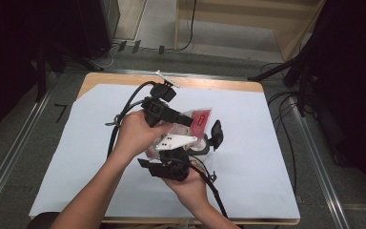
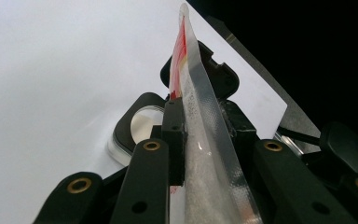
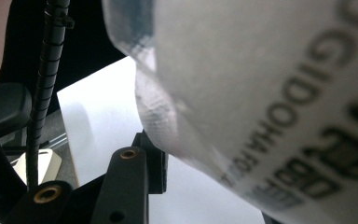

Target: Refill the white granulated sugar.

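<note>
Both grippers clamp the clear plastic pouch [image 1: 198,121] w/ red print above the tabletop [image 1: 267,143] mid-area: left gripper [image 2: 205,135] pinches its edge, right gripper [image 1: 171,164] grasps its lower part, beside a black-lidded jar [image 1: 209,138].

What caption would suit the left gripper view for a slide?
Left gripper clamps the edge of a clear plastic pouch with red print, above a black-rimmed container on white paper.

Translucent pouch [image 2: 205,121] with red-and-white label and dark lettering; black claws, left [image 2: 205,135] and right [image 1: 164,167]; white sheet [image 1: 248,157] over tan desk [image 1: 124,78]; black-rimmed jar [image 1: 208,140].
</note>
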